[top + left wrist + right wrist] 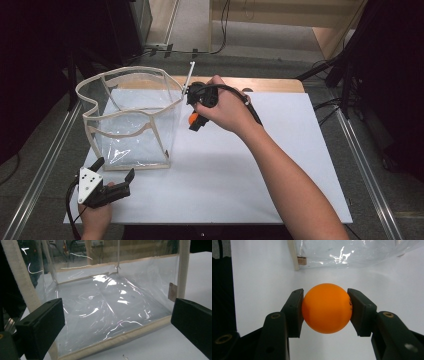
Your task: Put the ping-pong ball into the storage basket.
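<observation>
**Tech:** Orange plastic, by the look of it: the ball sits squarely between your right gripper's 2 black jaws, 1 pad pressed to each side. The jaws are closed on it and nothing else is in the grip.

**Operator:** Where does that put the ball over the table?

**Tech:** In the high view your right gripper is just beside the right wall of the clear bag, above the white sheet. The ball shows there as a small orange spot under your right hand. It is outside the bag. Whether it clears the sheet or rests on it, you cannot confirm from these angles; it appears to be lifted.

**Operator:** And the left side?

**Tech:** Your left gripper is at the near left corner of the sheet, jaws spread wide and empty, pointing at the bag's near wall. The left gripper view shows the bag between the 2 jaw tips without contact. The bag stands upright with its mouth open and its cream-trimmed rim sagging at the left.

**Operator:** Anything inside the bag?

**Tech:** Creased clear film with glare on it.
</observation>
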`<action>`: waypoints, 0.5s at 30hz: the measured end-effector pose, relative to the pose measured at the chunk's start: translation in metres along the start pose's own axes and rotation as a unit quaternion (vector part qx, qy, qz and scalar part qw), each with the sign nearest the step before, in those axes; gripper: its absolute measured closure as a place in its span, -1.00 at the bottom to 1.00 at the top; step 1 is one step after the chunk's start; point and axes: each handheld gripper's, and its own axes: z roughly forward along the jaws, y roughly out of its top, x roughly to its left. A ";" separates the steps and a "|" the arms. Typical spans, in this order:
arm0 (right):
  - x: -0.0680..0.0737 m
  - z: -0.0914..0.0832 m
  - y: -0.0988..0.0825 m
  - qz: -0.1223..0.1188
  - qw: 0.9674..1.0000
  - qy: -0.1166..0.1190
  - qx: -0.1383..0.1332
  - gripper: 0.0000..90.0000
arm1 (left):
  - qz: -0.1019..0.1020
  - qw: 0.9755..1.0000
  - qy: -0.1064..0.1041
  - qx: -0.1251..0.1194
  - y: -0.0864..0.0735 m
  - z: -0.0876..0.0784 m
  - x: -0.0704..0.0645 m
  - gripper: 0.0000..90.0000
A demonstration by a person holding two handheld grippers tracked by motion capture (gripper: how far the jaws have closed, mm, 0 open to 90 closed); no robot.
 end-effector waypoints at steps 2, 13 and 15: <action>0.000 -0.002 0.001 0.002 1.000 0.000 -0.001 0.06 | 0.000 1.000 -0.001 0.000 0.000 0.000 0.000 -1.00; -0.003 -0.020 0.008 -0.002 1.000 -0.006 -0.007 0.06 | 0.004 1.000 0.002 0.002 0.000 0.000 0.000 -1.00; -0.004 -0.023 0.010 -0.004 1.000 -0.008 -0.009 0.06 | 0.004 1.000 0.001 0.002 0.000 0.000 0.000 -1.00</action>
